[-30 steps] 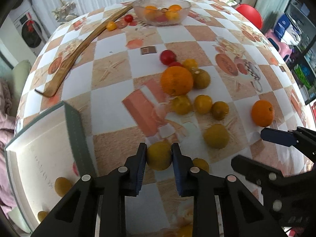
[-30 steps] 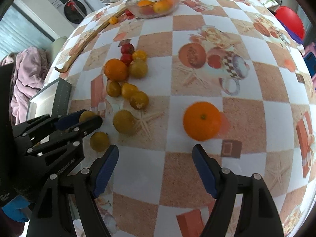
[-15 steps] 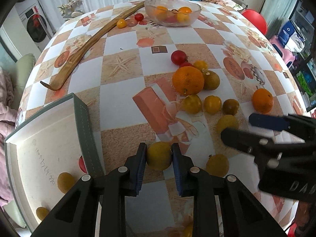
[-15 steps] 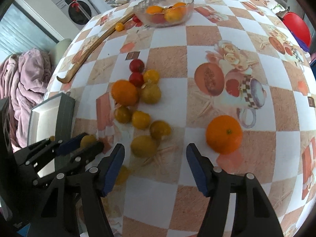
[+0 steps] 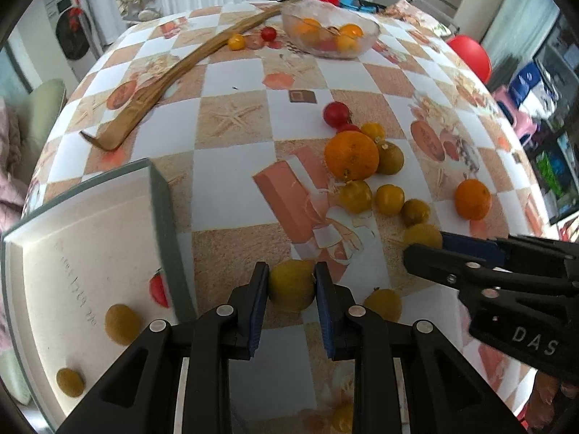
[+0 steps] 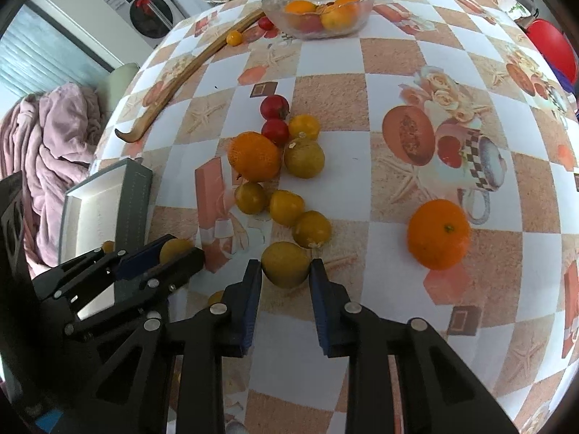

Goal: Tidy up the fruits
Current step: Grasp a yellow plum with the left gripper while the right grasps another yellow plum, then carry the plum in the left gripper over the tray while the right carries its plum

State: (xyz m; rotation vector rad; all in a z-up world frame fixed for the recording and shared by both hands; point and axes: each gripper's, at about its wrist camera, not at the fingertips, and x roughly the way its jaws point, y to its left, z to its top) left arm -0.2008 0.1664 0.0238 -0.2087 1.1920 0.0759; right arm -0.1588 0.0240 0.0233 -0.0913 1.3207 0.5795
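Nearest me, the left gripper [image 5: 291, 284] has its fingers clenched on a yellow-green fruit [image 5: 291, 285] just beside the white box [image 5: 164, 217]. The right gripper [image 6: 286, 276] is closing its fingers around another yellow-green fruit [image 6: 286, 263] at the near end of the cluster on the tabletop [image 6: 325, 72]; the pads look to be meeting its sides. Best to let that grip settle, then lift straight up so the neighbouring fruits aren't nudged. Farther off, the large orange [image 6: 438, 233] lies apart, and the glass bowl [image 6: 318, 5] stands at the far edge.
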